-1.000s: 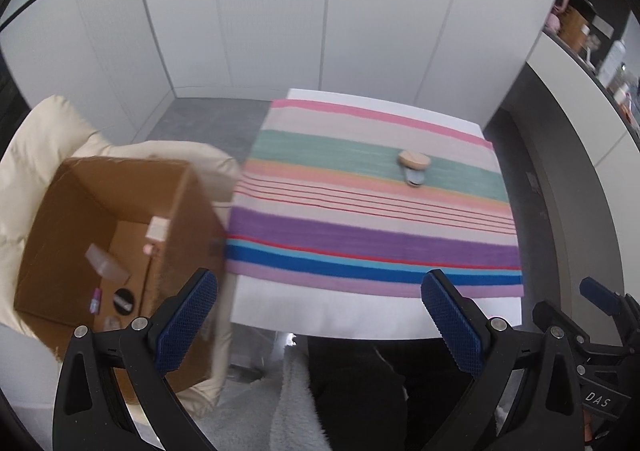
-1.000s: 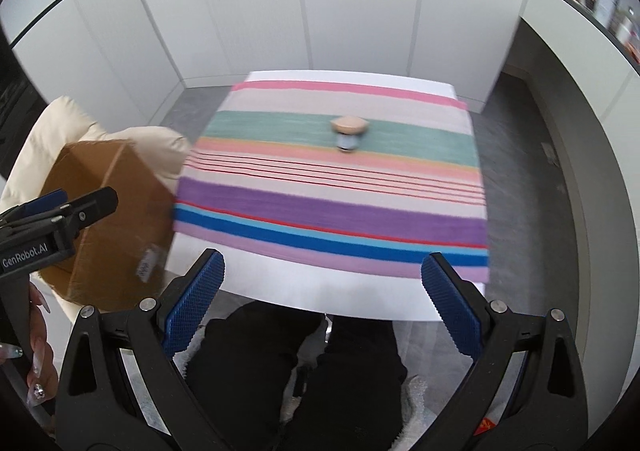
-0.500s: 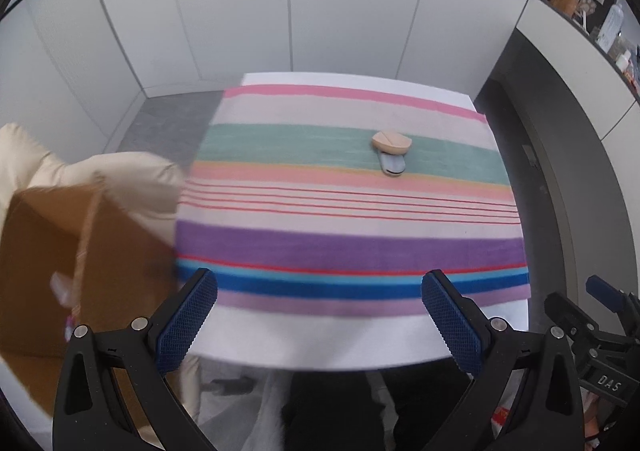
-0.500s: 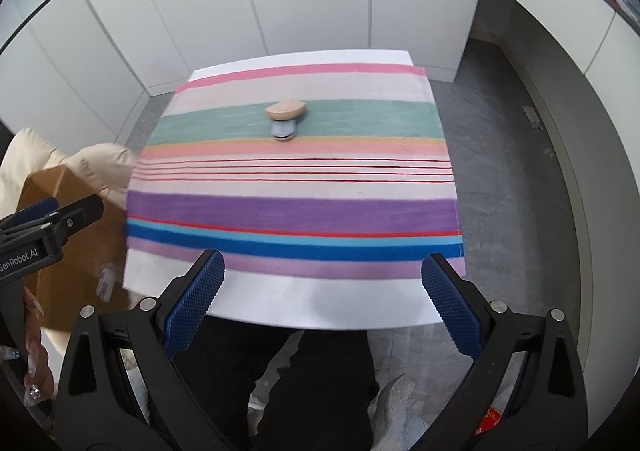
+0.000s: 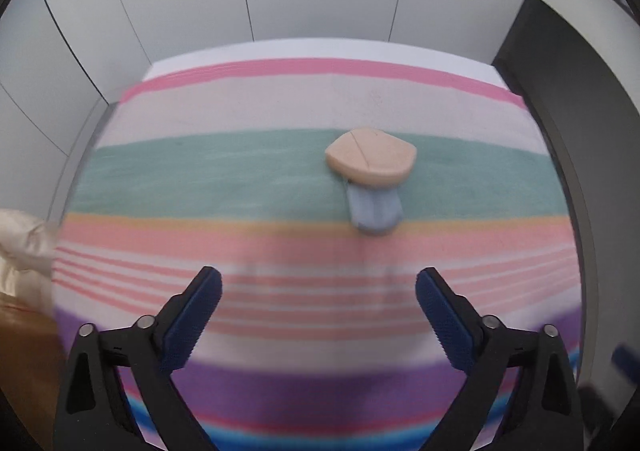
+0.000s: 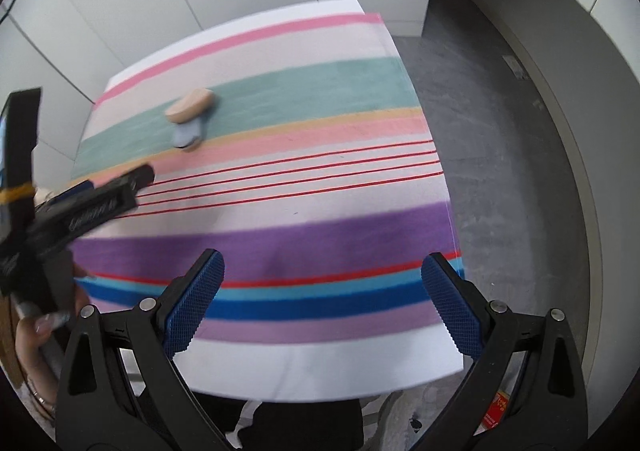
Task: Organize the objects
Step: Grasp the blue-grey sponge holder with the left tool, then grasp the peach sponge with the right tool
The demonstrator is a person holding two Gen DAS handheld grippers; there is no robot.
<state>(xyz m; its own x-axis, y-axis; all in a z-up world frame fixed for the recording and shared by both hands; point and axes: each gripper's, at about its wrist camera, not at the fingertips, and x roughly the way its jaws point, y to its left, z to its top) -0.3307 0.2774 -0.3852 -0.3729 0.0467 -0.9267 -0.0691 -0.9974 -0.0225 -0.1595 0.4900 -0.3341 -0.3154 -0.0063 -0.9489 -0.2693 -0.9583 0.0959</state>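
A small object with a tan cap and a pale blue body (image 5: 370,175) is seen lying on the teal band of the striped cloth (image 5: 240,179), right of centre in the left wrist frame and at upper left in the right wrist frame (image 6: 191,117). The left gripper (image 5: 318,287) is held released above the pink stripes, nothing between its jaws. The right gripper (image 6: 322,271) is likewise spread wide over the desk (image 6: 320,375), near its front edge.

Both tools gape wide — left tool (image 5: 319,289), right tool (image 6: 322,271) — empty
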